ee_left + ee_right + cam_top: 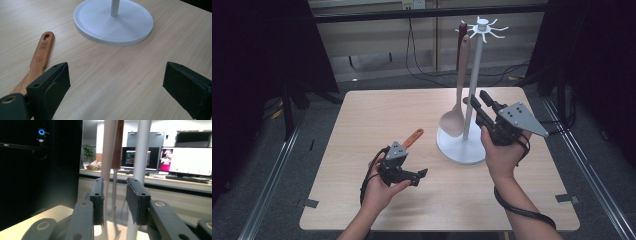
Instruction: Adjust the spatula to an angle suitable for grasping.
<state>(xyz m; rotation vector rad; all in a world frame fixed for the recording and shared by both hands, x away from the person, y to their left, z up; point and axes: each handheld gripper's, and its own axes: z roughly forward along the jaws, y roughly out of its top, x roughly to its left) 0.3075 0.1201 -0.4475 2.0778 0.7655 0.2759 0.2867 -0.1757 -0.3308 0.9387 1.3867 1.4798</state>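
The left gripper [412, 175] is hovering low over the table [362, 115], its jaws spread wide with nothing between them. Just beside its left jaw a wooden spatula [37, 62] is lying flat. The handle is smooth, stiff, varnished wood, flat in section, with a hanging hole and stamped marks at the end. It looks light and rigid, unlikely to slip much against rubber pads; the narrow handle, a little below the hole, looks like the best place to take hold.

Farther right, a pale spoon [455, 112] is hanging from a hook on the white rack [472, 120], its bowl just above the round matt base. It looks like silicone or plastic: light, slightly pliant, free to swing.

The right gripper [474, 101] is sitting by the spoon's handle, jaws partly apart; the handle is running between the pads without being pinched.
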